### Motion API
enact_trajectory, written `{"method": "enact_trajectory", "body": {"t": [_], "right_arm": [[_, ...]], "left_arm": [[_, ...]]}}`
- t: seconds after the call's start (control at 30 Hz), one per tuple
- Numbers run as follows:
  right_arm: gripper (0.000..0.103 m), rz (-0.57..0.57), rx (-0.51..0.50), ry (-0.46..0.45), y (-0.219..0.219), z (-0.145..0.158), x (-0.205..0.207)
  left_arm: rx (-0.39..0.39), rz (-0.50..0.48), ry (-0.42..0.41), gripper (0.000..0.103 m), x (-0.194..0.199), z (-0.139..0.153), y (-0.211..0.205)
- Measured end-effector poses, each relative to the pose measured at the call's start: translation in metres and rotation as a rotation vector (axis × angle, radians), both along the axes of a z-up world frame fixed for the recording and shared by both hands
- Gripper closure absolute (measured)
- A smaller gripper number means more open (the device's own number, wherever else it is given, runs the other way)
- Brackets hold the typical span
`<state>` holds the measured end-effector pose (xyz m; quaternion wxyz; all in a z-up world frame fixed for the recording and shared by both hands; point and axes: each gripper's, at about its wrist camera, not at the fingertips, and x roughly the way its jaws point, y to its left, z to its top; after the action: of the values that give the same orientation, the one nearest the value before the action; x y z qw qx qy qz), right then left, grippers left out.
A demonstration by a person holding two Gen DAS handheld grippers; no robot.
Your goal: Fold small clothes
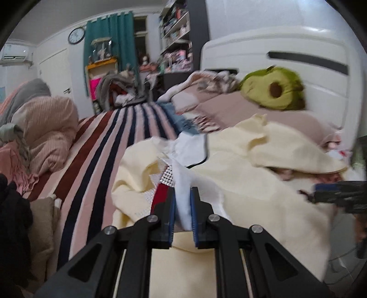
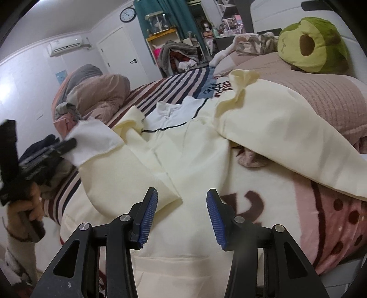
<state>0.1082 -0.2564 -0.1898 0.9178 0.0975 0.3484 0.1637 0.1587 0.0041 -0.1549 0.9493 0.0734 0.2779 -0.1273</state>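
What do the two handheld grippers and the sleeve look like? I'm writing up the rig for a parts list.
Both the left gripper and the right gripper have matte black linkage arms with triangular cut-outs and silver round pivot bolts. Their fingers carry blue ribbed pads. The hand on the left gripper's black handle wears a white fuzzy sleeve with darker markings.

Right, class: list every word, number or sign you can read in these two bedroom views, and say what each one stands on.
Blue fabric on the striped bed cover: dark cursive lettering, upside down and partly hidden, not readable.
Blanket: large dark brown shapes, possibly letters, cut off by the cream garment, not readable.
Wall clock: dial marks too small to read.
Air conditioner: a small mark, too small to read.
Wall poster: blurred.
Nothing can be quoted.
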Motion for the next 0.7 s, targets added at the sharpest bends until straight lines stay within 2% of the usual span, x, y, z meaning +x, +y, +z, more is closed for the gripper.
{"method": "enact_trajectory", "body": {"t": [0.17,0.33,0.4,0.43,0.47,0.6,0.7], "right_arm": [[0.062,-0.026,-0.003,0.018,-0.011,-0.006,0.009],[0.062,-0.034,-0.011,0.038,-0.015,-0.013,0.013],[0.062,-0.032,-0.011,0.041,-0.015,-0.014,0.014],[0.062,-0.035,-0.009,0.041,-0.016,-0.015,0.013],[0.061,-0.04,-0.005,0.041,-0.017,-0.015,0.013],[0.056,-0.062,0.022,0.039,-0.025,-0.014,0.007],[0.056,-0.078,0.022,0.028,-0.032,-0.011,0.001]], "left_arm": [[0.04,0.039,0.069,0.093,0.033,-0.037,0.007],[0.08,0.068,0.101,0.091,0.045,-0.058,0.007],[0.072,0.079,0.104,0.081,0.045,-0.06,0.009],[0.065,0.081,0.103,0.067,0.044,-0.059,0.01],[0.049,0.082,0.097,0.06,0.041,-0.056,0.011],[-0.039,0.084,0.101,0.057,0.029,-0.04,0.019],[-0.094,0.091,0.087,0.05,0.012,-0.024,0.023]]}}
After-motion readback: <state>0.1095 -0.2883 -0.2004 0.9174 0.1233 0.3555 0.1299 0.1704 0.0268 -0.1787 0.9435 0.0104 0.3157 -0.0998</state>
